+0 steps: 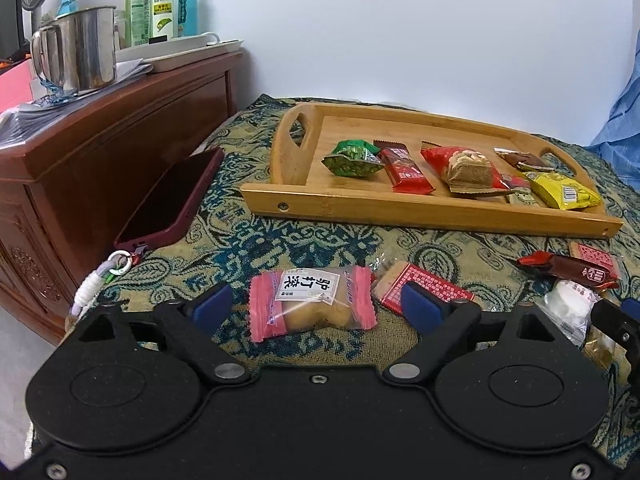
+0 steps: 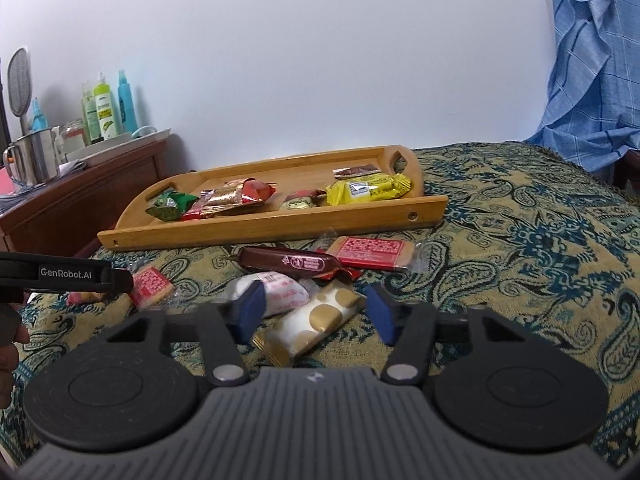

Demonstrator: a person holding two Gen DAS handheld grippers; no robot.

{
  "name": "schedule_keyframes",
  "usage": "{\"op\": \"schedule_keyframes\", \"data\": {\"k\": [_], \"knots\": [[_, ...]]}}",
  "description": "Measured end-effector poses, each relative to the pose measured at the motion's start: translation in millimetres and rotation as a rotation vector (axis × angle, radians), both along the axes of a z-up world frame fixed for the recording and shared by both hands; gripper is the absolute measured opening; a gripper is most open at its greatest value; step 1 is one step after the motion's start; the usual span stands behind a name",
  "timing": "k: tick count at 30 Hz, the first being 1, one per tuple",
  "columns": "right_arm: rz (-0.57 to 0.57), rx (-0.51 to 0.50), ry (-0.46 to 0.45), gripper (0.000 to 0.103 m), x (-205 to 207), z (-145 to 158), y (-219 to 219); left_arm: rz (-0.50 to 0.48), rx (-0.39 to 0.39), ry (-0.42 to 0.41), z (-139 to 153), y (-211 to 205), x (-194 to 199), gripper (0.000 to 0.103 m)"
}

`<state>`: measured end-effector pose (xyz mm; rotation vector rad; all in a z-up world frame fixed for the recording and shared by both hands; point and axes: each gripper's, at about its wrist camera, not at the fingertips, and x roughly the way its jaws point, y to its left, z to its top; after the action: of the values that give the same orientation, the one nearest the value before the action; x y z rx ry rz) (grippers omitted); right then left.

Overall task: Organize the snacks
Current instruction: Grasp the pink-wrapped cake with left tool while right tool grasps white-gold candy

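Observation:
A bamboo tray [image 1: 400,210] [image 2: 280,228] at the back of the patterned cloth holds several wrapped snacks, among them a green pack [image 1: 354,159] and a yellow pack [image 1: 564,190]. My left gripper [image 1: 316,306] is open, its jaws either side of a pink-wrapped pastry [image 1: 312,302] lying on the cloth. My right gripper [image 2: 316,312] is open around a white snack with gold dots [image 2: 316,326]. Loose on the cloth are a brown bar [image 2: 292,263], red cracker packs [image 2: 372,252] [image 1: 424,290] and a white-pink snack [image 2: 280,290].
A dark red phone [image 1: 168,200] with a strap lies left of the tray. A wooden cabinet [image 1: 80,152] at the left carries steel mugs [image 1: 76,50] and bottles [image 1: 162,6]. Blue fabric [image 2: 592,60] hangs at the right. The left gripper shows at the left edge of the right wrist view [image 2: 60,276].

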<state>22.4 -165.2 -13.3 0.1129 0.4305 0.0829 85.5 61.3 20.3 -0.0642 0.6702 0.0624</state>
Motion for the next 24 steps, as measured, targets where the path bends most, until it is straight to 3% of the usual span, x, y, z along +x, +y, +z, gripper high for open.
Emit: {"op": "schedule_keyframes", "data": {"k": [4,5,6,10,12,17,24], "knots": [[-0.002,0.012,0.02,0.049,1.9,-3.4,-0.6,-0.018,-0.076,0.027,-1.7,4.7,1.8,0.07],[0.002,0.015,0.024,0.048,2.3,-3.9,-0.2,-0.027,-0.106,0.031,-0.9,6.5,1.7,0.06],[0.002,0.012,0.023,0.047,2.2,-3.9,0.6,-0.029,-0.12,0.036,0.5,7.1,1.2,0.059],[0.005,0.009,0.026,0.039,1.6,-3.1,2.0,-0.037,-0.054,0.025,3.8,-2.3,-4.7,0.054],[0.003,0.019,0.029,0.037,0.5,-2.2,0.4,-0.048,-0.021,0.008,6.0,-8.3,-10.3,0.045],[-0.008,0.04,0.026,0.022,-3.1,1.8,-4.4,-0.059,-0.011,0.007,10.6,-18.1,-19.1,0.042],[-0.006,0.046,0.029,0.023,-7.8,3.4,-6.5,-0.098,-0.017,0.013,13.1,-30.4,-35.8,0.043]]}}
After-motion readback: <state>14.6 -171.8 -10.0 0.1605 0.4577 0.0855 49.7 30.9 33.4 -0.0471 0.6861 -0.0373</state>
